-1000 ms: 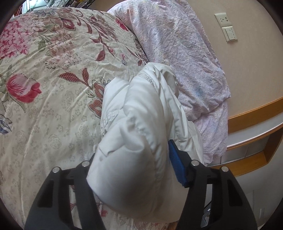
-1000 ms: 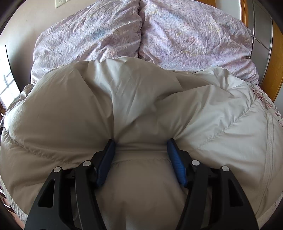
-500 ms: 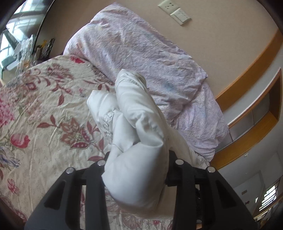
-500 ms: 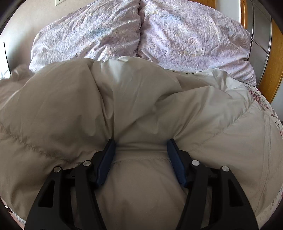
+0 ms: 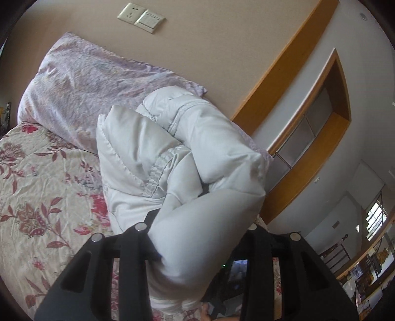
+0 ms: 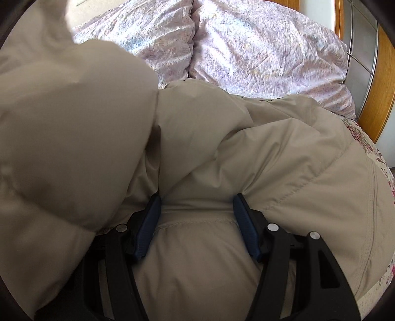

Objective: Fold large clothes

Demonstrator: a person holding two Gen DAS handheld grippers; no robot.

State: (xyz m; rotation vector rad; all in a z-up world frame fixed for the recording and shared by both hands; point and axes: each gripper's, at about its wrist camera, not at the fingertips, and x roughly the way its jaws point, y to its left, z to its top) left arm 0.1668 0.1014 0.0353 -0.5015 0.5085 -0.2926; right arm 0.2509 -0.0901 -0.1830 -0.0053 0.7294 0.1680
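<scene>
A white padded jacket [image 5: 177, 158] lies bunched on the flowered bedspread [image 5: 37, 187]. My left gripper [image 5: 200, 222] is shut on a thick fold of it and holds it lifted; the fabric hides the fingertips. In the right wrist view the same jacket [image 6: 246, 153] looks beige and fills the frame. My right gripper [image 6: 196, 210] is shut on a seamed fold, blue pads [image 6: 148, 222] pressed into the cloth. A lifted part of the jacket [image 6: 74, 123] hangs blurred at the left of that view.
Two lilac pillows [image 6: 259, 49] lie at the head of the bed; one also shows in the left wrist view [image 5: 81, 89]. Behind are a beige wall with a socket and switch [image 5: 140, 17], and a wooden-framed headboard niche [image 5: 321, 123].
My left gripper has lifted and swung its fold of jacket up and toward the pillows, tilting toward the wall. The lifted fabric has come over into the left of the right wrist view. My right gripper holds still.
</scene>
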